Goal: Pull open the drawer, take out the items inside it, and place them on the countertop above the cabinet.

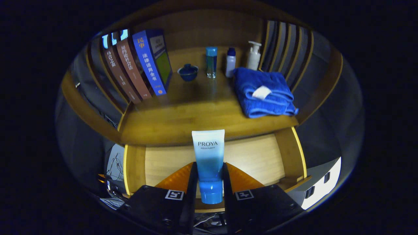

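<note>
Gripper view. Hidden between the two fingers: both flanks of the tube's lower half, cap end downmost and partly cut off by the finger bodies. Hard to make out: the dark clutter of cables left of and below the drawer, and the slatted side panels flanking the shelf. Book spines too small and bent to read.

Gripper closed to a narrow gap, both fingers pressing on the tube from either side. Tube held upright between the fingers, flat crimped end rising ahead of them, above the open drawer. Drawer's pale bare floor showing just beyond the fingers on both sides of the tube.

Beyond the drawer, the wooden countertop, glossy and dim. Far ahead and to the left, three books leaning together. Straight ahead at the back, a small blue lidded cup, a tall blue bottle, a small white bottle with a dark cap, and a white pump bottle. Ahead to the right, a folded blue towel with a white tag, just in front of the pump bottle.
</note>
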Tool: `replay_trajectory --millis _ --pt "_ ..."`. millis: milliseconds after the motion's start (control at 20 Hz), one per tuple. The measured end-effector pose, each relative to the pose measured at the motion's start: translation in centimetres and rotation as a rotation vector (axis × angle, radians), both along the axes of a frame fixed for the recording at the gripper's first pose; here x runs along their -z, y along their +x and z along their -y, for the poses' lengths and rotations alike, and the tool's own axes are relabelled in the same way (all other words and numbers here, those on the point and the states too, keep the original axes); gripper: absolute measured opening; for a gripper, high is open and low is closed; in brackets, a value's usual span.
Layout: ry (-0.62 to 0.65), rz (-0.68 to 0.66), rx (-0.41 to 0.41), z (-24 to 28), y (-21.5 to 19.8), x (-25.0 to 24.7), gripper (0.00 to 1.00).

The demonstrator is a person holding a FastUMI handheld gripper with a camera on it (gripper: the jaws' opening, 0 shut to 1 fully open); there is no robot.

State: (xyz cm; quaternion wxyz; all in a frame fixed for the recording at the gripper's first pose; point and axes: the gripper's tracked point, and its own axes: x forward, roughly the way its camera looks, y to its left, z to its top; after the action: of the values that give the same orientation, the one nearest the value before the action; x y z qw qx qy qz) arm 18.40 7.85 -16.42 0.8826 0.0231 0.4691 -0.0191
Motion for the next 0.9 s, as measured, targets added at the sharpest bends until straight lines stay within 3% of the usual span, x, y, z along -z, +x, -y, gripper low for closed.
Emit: replay_trajectory --millis 250,500,900 --pt "0.009 -0.047 -0.019 -0.4 6.1 1.1 0.42" --pt "0.024 -0.092 -0.091 -1.3 12.0 3.6 0.42" --pt "0.091 -0.14 -0.113 -2.2 15.0 6.7 0.42"
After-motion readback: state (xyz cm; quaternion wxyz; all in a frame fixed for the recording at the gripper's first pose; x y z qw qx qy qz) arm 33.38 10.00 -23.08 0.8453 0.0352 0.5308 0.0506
